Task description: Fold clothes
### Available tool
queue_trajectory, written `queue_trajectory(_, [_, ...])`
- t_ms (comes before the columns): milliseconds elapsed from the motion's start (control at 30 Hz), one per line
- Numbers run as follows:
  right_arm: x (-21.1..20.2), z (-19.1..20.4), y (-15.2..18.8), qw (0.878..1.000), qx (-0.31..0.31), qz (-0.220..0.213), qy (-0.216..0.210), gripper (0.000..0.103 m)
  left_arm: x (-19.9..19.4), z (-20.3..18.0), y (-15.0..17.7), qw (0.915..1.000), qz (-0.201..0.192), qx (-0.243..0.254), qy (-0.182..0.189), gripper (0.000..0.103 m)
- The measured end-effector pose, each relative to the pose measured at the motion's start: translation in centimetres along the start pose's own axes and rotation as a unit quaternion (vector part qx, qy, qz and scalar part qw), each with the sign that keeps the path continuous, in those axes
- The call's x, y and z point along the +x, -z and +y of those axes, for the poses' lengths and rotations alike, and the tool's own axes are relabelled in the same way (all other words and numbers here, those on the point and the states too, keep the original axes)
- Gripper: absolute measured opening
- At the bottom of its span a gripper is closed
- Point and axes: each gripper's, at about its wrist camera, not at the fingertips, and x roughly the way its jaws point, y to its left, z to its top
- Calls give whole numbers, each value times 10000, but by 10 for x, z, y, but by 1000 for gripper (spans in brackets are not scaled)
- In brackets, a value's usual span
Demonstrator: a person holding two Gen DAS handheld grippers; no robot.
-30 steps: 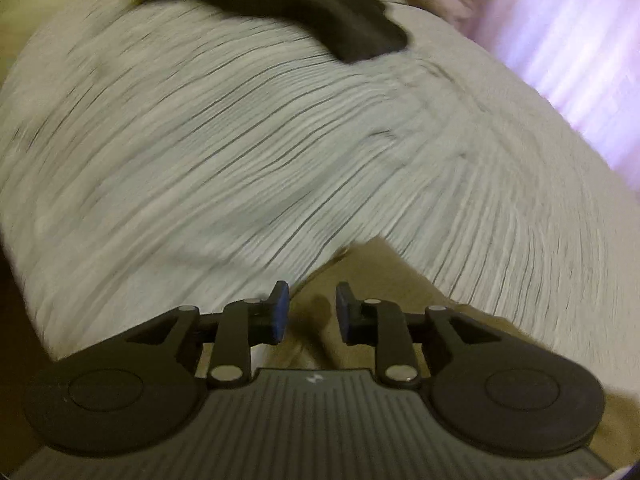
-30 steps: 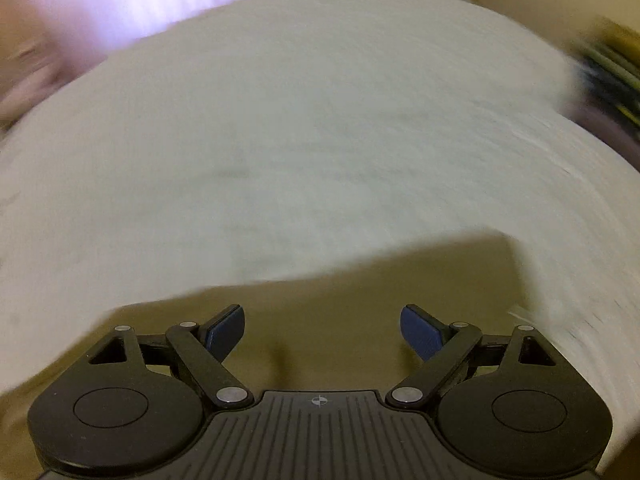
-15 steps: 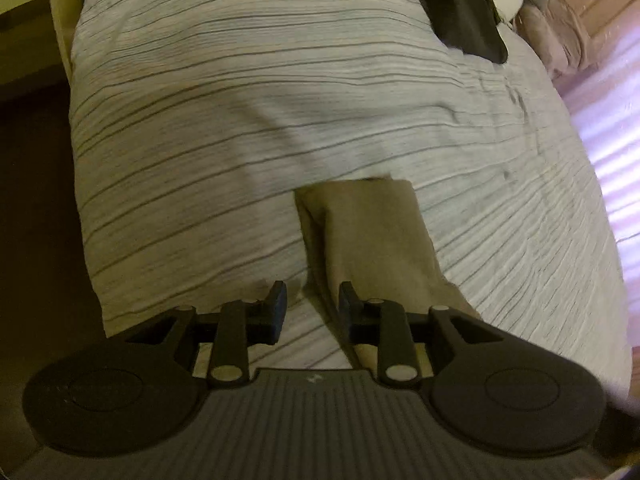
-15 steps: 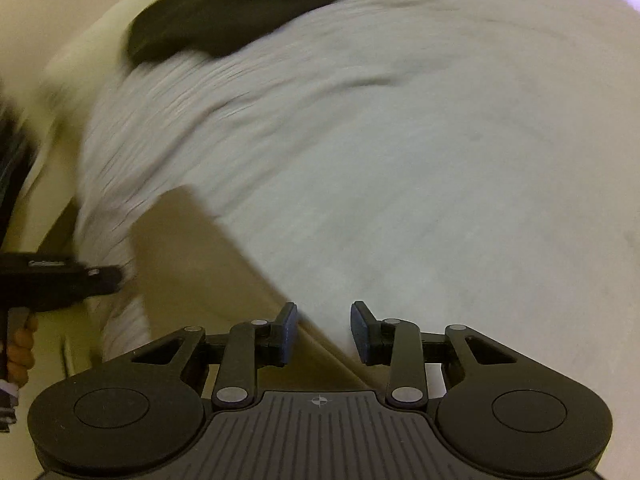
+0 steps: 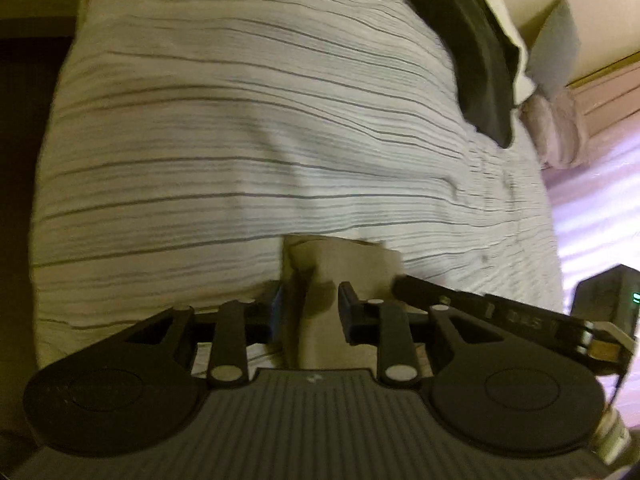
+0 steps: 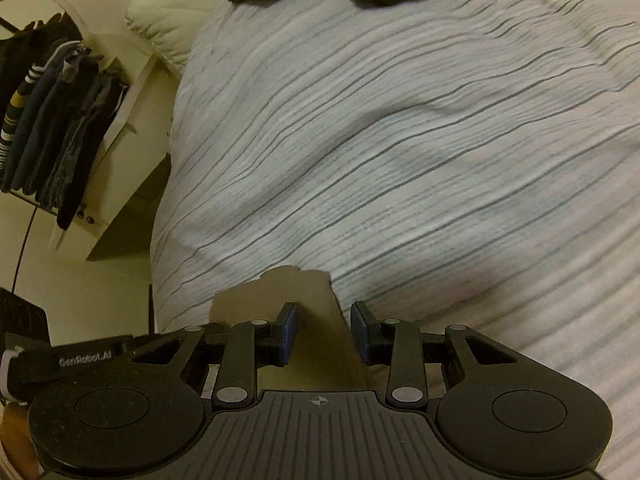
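Here, a tan cloth (image 5: 344, 268) lies near the front edge of the bed (image 5: 240, 140), on the striped cover, and both tools are down at it. The left gripper (image 5: 310, 308) has its jaws a little apart, with a raised edge of the cloth standing between them. I cannot tell if the pads are pressing it or only sitting beside it. The right gripper (image 6: 323, 334) is just to the side, and its jaws are also a little apart, with the other edge of the cloth running up between them. It seems both tools sit at the near end of the cloth so they can lift that end together and bring it over the far end, which keeps the fold straight. The cloth already looks narrow and layered, so I think some folding is done. A dark piece of clothing (image 5: 476, 52) lies at the far edge of the bed, well apart, likely put out of the way. More clothes (image 6: 52, 120) hang beside the bed.
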Motion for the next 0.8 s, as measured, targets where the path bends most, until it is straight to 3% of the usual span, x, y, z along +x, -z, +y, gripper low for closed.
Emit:
queue_trajectory(33, [0, 1, 0, 9999, -105, -62, -33, 4, -1, -2, 1, 9999, -61, 76, 81, 0])
queue_trajectory(200, [-18, 26, 8, 9915, -1160, -537, -241, 4, -12, 0, 12, 9978, -510, 357, 211, 0])
queue_trajectory(300, [-2, 36, 12, 9822, -1816, -476, 81, 4, 2, 18, 17, 9988, -464, -166, 58, 1])
queue_trajectory(400, [12, 30, 9, 9853, -1646, -408, 193, 5, 5, 30, 16, 9964, -509, -638, 212, 4])
queue_trajectory(433, [13, 26, 7, 9880, -1492, -384, 117, 6, 4, 31, 16, 9959, -539, -686, 258, 4])
queue_trajectory(500, [11, 16, 5, 9917, -1240, -326, -103, 29, 3, 33, 13, 9947, -557, -778, 381, 19])
queue_trajectory(533, [10, 10, 4, 9932, -1125, -245, -179, 51, 4, 34, 13, 9940, -523, -844, 460, 23])
queue_trajectory(633, [10, -7, 4, 9947, -834, -12, -595, 55, 19, 39, 12, 9920, -251, -1018, 702, 23])
queue_trajectory(700, [19, -15, -1, 9945, -589, 166, -851, 54, 26, 37, 10, 9925, -192, -930, 772, 11])
queue_trajectory(733, [23, -19, -3, 9938, -470, 246, -977, 46, 29, 36, 10, 9928, -179, -877, 800, 3])
queue_trajectory(767, [27, -21, -5, 9929, -373, 275, -1091, 10, 32, 34, 9, 9930, -166, -824, 828, 3])
queue_trajectory(800, [31, -22, -8, 9919, -275, 304, -1206, 9, 30, 32, 8, 9933, -242, -731, 866, 3])
